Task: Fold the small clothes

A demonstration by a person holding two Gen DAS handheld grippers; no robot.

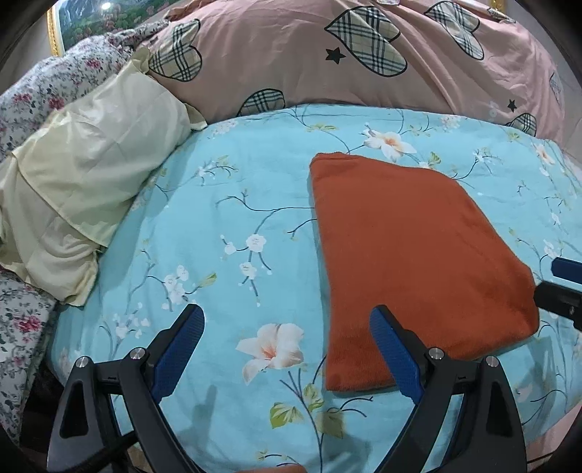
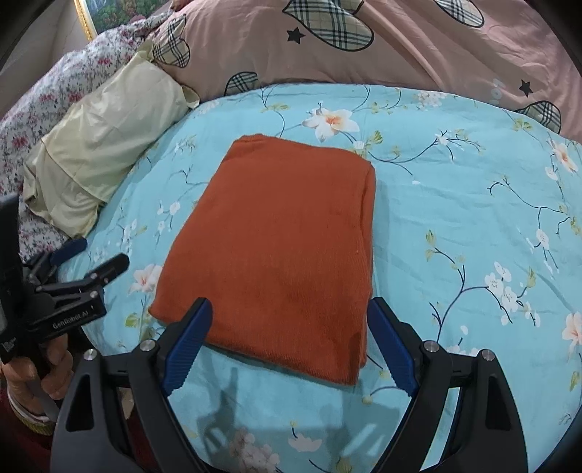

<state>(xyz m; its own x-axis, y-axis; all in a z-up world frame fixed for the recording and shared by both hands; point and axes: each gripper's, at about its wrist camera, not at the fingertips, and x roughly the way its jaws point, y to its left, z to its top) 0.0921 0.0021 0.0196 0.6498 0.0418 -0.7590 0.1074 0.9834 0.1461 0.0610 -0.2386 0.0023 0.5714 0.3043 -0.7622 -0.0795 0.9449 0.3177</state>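
An orange knit garment (image 1: 411, 251) lies folded into a flat rectangle on the blue floral bedspread (image 1: 232, 203); it also shows in the right wrist view (image 2: 283, 247). My left gripper (image 1: 287, 316) is open and empty, above the bedspread, left of the garment's near edge. My right gripper (image 2: 291, 309) is open and empty, just above the garment's near edge, its fingers apart and wider than nothing held. The left gripper also shows at the left edge of the right wrist view (image 2: 94, 256).
A cream pillow (image 1: 83, 189) lies at the left. A pink quilt with plaid hearts (image 1: 327, 54) is piled behind the bedspread. A floral blanket (image 1: 54, 80) lies at the far left. A framed picture (image 1: 83, 18) hangs behind.
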